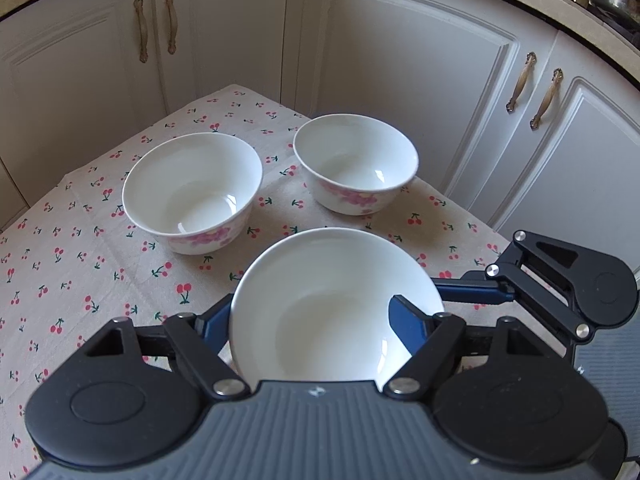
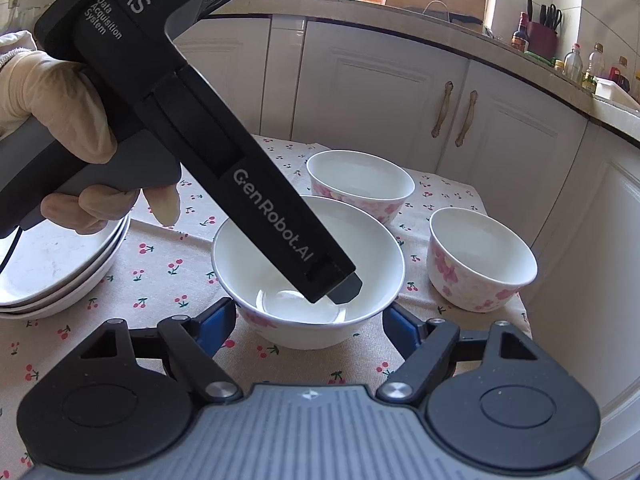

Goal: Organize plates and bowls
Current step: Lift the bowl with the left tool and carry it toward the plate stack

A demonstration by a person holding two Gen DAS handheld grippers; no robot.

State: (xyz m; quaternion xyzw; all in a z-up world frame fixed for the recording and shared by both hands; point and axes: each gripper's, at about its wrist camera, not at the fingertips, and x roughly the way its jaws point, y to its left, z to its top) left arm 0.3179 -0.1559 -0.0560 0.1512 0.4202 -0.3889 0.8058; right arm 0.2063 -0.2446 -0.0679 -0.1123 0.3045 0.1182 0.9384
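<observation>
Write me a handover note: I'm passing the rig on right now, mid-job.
Left gripper: open, hanging over the near bowl, tip dipping inside it, gripping nothing.
Right gripper: open, fingers flanking that bowl low at the tablecloth; contact unclear.
Two more bowls stand apart behind it.
Done: the plates sit stacked on the left.
Left: probably nest the three bowls, starting with the near one.

Both wrist cams close, share bowls [image 1: 192, 196]
</observation>
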